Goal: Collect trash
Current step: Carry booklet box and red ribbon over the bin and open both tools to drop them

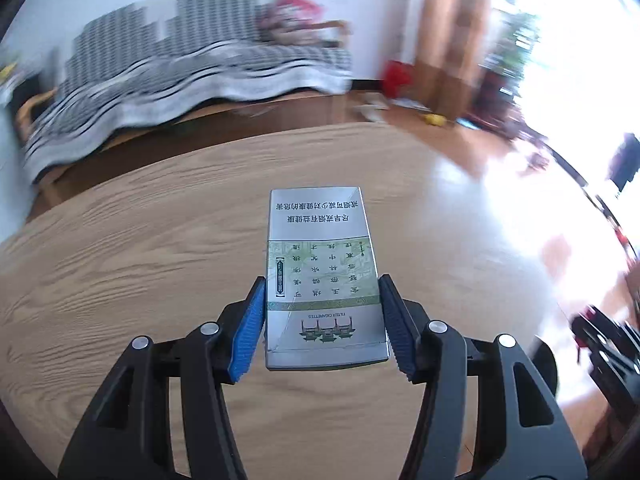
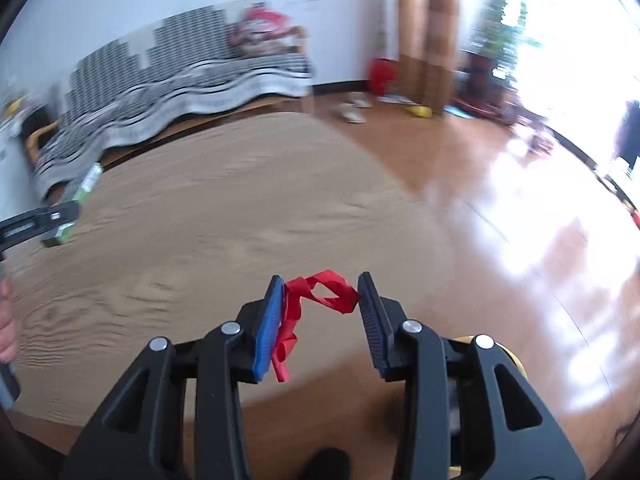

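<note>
Left wrist: jaws clamp cigarette pack — right jaws pinch red paper strip.

Wooden table, striped sofa

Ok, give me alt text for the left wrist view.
The left gripper clamps a silver cigarette pack between its blue-padded fingers, held above a wooden table. Behind it, blurred, are a sofa under a striped cover and a sunlit floor.
</note>
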Action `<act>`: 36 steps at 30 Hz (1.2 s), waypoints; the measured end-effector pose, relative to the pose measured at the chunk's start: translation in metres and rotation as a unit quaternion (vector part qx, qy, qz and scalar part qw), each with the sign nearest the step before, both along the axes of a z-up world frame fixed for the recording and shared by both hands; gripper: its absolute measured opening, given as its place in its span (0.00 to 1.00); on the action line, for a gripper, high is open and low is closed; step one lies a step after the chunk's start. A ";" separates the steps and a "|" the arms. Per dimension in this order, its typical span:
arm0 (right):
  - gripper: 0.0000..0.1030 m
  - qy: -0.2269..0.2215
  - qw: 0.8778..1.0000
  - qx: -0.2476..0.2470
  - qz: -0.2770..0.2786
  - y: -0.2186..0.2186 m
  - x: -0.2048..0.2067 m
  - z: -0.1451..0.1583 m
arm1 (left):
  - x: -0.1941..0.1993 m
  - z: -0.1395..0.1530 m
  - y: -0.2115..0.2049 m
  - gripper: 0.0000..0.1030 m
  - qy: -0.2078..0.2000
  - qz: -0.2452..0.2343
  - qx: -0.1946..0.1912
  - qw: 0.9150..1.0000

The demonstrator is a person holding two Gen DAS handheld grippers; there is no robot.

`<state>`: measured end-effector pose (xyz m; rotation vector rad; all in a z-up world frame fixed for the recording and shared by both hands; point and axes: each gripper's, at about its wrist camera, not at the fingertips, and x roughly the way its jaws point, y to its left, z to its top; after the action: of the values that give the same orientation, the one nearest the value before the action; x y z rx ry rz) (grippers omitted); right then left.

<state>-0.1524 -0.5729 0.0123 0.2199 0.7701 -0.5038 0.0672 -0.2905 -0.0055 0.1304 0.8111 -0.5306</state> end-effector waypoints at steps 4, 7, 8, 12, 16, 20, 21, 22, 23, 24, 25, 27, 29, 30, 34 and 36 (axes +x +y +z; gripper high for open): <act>0.37 0.007 0.998 0.007 -0.068 -0.049 -0.058 -0.010 | -0.058 0.000 -0.067 0.53 -0.008 -0.089 -0.005 0.996; 0.37 0.006 0.993 0.023 -0.118 -0.081 -0.099 -0.020 | -0.101 -0.008 -0.117 0.53 0.002 -0.156 -0.009 0.988; 0.37 0.008 0.992 0.025 -0.127 -0.087 -0.109 -0.022 | -0.114 -0.012 -0.130 0.53 0.003 -0.174 -0.009 0.985; 0.38 0.014 0.987 0.036 -0.157 -0.109 -0.142 -0.031 | -0.164 -0.037 -0.185 0.53 0.013 -0.254 -0.002 0.967; 0.38 0.020 0.983 0.051 -0.173 -0.126 -0.159 -0.043 | -0.196 -0.071 -0.226 0.53 0.033 -0.310 0.005 0.950; 0.38 0.027 0.981 0.068 -0.182 -0.141 -0.172 -0.055 | -0.208 -0.093 -0.252 0.53 0.040 -0.339 0.008 0.940; 0.38 0.027 0.980 0.073 -0.184 -0.144 -0.172 -0.057 | -0.208 -0.097 -0.256 0.53 0.044 -0.342 0.009 0.939; 0.38 0.026 0.978 0.080 -0.188 -0.149 -0.173 -0.059 | -0.213 -0.102 -0.260 0.53 0.046 -0.345 0.012 0.937; 0.38 0.026 0.978 0.085 -0.191 -0.151 -0.175 -0.061 | -0.217 -0.106 -0.264 0.53 0.047 -0.350 0.014 0.935; 0.38 0.025 0.976 0.095 -0.194 -0.156 -0.177 -0.063 | -0.217 -0.109 -0.267 0.53 0.047 -0.353 0.016 0.934; 0.38 0.022 0.975 0.102 -0.196 -0.159 -0.178 -0.064 | -0.217 -0.111 -0.271 0.53 0.048 -0.356 0.017 0.933; 0.38 0.021 0.974 0.106 -0.199 -0.162 -0.182 -0.065 | -0.219 -0.118 -0.275 0.53 0.056 -0.357 0.017 0.932; 0.38 0.021 0.974 0.107 -0.199 -0.164 -0.181 -0.065 | -0.216 -0.121 -0.284 0.53 0.058 -0.358 0.019 0.932; 0.38 0.022 0.974 0.106 -0.199 -0.165 -0.180 -0.065 | -0.217 -0.123 -0.285 0.54 0.058 -0.360 0.019 0.931; 0.38 0.024 0.973 0.107 -0.204 -0.168 -0.177 -0.066 | -0.215 -0.125 -0.291 0.65 0.061 -0.363 0.016 0.930; 0.39 0.026 0.972 0.108 -0.206 -0.170 -0.171 -0.066 | -0.216 -0.124 -0.292 0.76 0.059 -0.362 0.014 0.930</act>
<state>-0.3233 -0.7433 -0.0541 0.5784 0.8342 -0.8199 -0.1490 -0.5828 -0.1297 0.4366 0.8791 -1.2338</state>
